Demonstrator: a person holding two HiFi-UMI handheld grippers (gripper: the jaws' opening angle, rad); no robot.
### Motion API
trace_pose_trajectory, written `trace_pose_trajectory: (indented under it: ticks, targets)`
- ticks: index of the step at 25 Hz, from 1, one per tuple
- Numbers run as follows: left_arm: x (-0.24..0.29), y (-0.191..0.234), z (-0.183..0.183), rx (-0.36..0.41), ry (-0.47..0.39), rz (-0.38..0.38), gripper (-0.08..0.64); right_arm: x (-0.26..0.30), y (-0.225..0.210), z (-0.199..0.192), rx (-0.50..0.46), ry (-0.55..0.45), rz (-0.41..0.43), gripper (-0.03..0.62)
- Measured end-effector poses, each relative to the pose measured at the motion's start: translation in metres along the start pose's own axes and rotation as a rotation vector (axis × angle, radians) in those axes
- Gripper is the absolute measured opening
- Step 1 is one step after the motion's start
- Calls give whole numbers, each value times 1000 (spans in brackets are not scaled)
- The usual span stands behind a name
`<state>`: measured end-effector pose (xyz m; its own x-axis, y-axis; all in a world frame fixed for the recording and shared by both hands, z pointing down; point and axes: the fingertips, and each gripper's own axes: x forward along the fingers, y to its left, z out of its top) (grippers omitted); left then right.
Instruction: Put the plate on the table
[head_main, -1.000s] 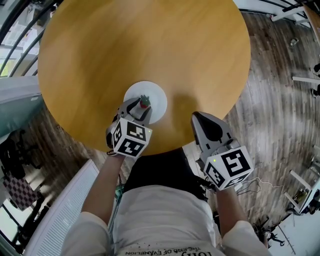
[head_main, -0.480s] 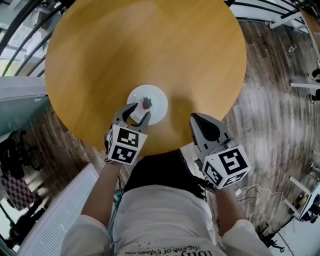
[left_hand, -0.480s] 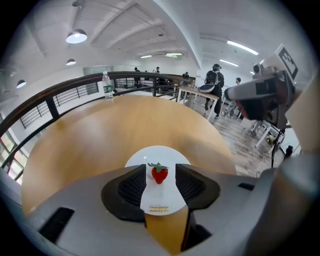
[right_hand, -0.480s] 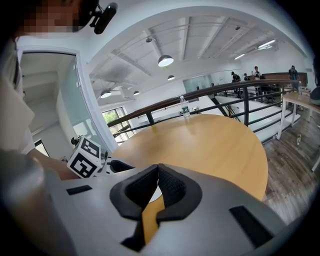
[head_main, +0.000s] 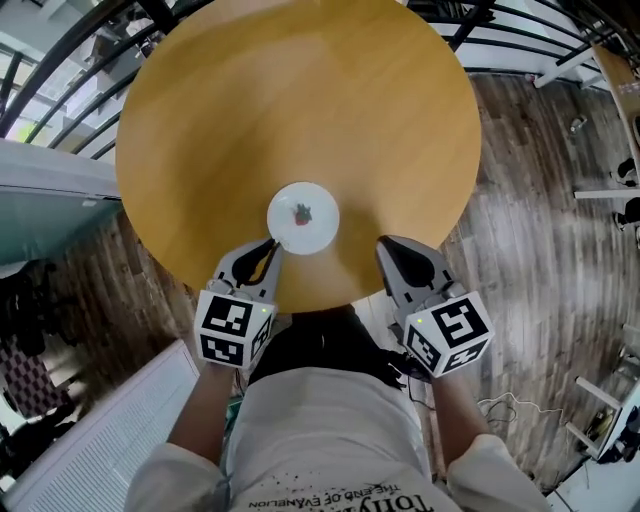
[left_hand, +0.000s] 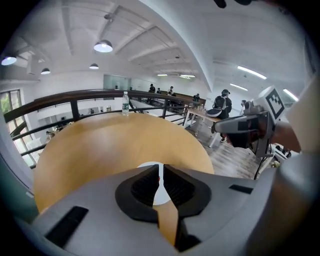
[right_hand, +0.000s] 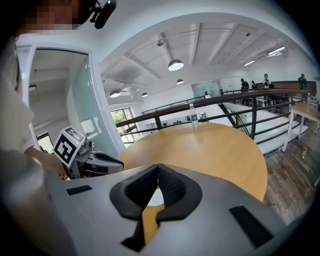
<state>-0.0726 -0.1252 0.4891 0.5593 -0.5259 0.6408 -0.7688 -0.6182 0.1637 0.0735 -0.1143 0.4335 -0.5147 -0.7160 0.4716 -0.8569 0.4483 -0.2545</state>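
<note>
Head view: plate (head_main: 314, 230), wooden table (head_main: 300, 100), plank floor (head_main: 540, 230); left gripper (head_main: 268, 248) jaws just closing empty, right gripper's (head_main: 386, 244) together.

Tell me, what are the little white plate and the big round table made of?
The plate looks like glazed ceramic, or maybe plastic: it is plain white and smooth, with a thin, even rim. The table top looks like wood or a wood-look laminate: honey-yellow, with faint streaky grain and a soft satin shine. The pictures alone can't settle which.
</note>
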Motion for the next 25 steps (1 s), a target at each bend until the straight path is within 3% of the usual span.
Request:
trace_pose_trajectory:
  ticks: [9,17,25]
  targets:
    - [-71,-16,6,-121,-112,1,25,-27,35,21,-70,-39,34,25]
    - [-93,-47,14,-131,-150,-33,25,-42,61,38,-97,-63,75,25]
    - [-105,-63,27,-88,-182,-48,25,-46,77,40,-93,-59,105,25]
